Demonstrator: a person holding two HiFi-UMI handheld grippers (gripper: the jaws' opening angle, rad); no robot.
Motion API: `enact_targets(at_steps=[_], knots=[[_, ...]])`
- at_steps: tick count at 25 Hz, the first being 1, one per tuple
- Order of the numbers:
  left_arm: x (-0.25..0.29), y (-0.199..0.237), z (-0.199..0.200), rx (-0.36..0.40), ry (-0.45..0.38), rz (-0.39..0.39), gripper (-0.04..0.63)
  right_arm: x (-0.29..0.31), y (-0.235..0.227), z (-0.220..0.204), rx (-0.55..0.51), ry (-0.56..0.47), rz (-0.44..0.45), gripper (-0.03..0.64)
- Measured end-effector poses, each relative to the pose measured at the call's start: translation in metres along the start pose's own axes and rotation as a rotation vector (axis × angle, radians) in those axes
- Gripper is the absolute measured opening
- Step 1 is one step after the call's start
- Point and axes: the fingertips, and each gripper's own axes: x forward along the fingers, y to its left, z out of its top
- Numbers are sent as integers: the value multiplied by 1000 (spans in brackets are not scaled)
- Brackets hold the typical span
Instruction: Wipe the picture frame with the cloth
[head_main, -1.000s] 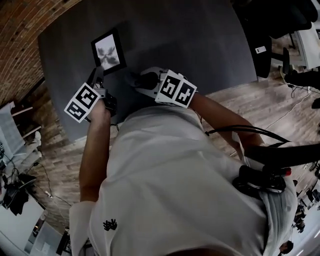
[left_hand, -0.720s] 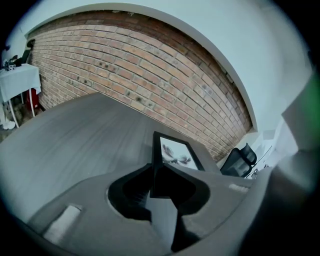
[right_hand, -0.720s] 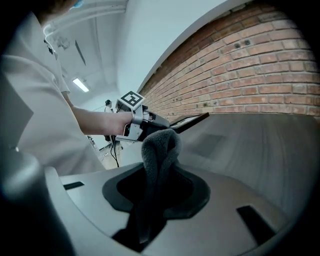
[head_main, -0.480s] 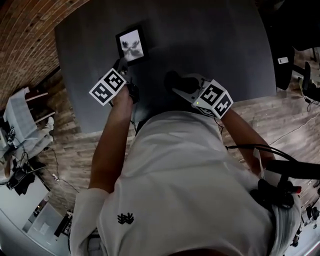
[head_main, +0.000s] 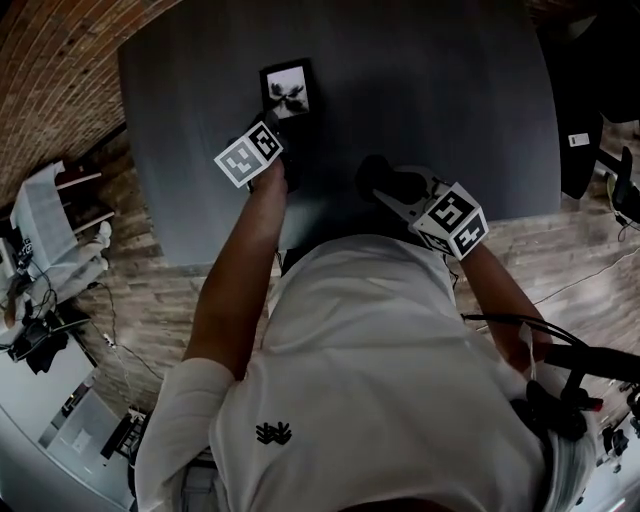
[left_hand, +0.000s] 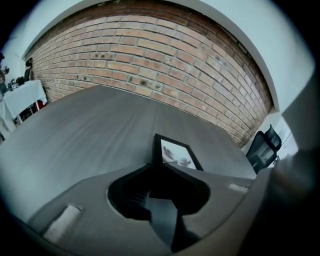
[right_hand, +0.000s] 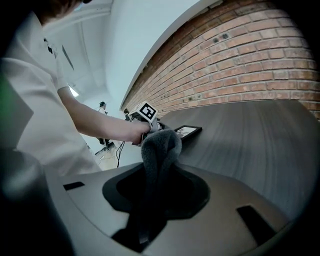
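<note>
The black picture frame with a pale print lies over the dark grey table, toward its far left. My left gripper is shut on the frame's near edge. In the left gripper view the frame runs away from the jaw tips, its near part hidden behind them. To the right, near the table's front edge, my right gripper is shut on a dark grey cloth. The cloth bunches up above the jaws in the right gripper view, where the frame lies beyond.
A brick wall runs behind the table. A black office chair stands to the right, and white furniture to the left on the wooden floor. Cables trail across the floor at the lower right.
The frame has come down toward the table in my left gripper and looks smaller. My right gripper has moved right with the cloth and rolled.
</note>
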Motion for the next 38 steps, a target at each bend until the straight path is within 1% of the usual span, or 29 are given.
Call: enact_targets(at_steps=[5, 10, 13, 16, 20, 22, 24, 25, 28, 30, 32, 34, 36, 38], knots=[[17, 2, -17, 28, 31, 40, 78, -10, -7, -12, 36, 2, -5, 110], [26, 4, -23, 92, 52, 54, 79, -7, -10, -24, 59, 4, 1, 110], [17, 0, -18, 137, 38, 48, 89, -6, -10, -28, 57, -4, -4, 110], [-8, -6, -10, 189, 1, 14, 94, -5, -3, -25, 48, -23, -17, 110], [-53, -5, -10, 234, -54, -82, 94, -3, 21, -15, 24, -51, -42, 110], [-81, -6, -18, 237, -59, -147, 94, -2, 37, -12, 9, -58, -51, 110], [-111, -7, -28, 240, -50, -228, 85, -1, 55, -10, -4, -61, -60, 110], [-127, -8, -32, 245, -44, -278, 68, 1, 64, -8, -12, -63, -65, 110], [-179, -8, -44, 293, -21, -430, 16, 7, 95, -1, -36, -70, -81, 110], [-212, -7, -54, 329, -2, -513, 12, 11, 112, 3, -49, -78, -97, 110], [-245, -1, -68, 340, 22, -586, 12, 14, 133, 4, -61, -88, -115, 110], [-278, 12, -81, 361, 36, -638, 12, 20, 158, 5, -74, -99, -132, 110], [-308, 27, -90, 397, 35, -669, 12, 27, 181, 9, -90, -108, -149, 110], [-334, 39, -96, 409, 30, -703, 12, 31, 201, 11, -102, -116, -167, 110]])
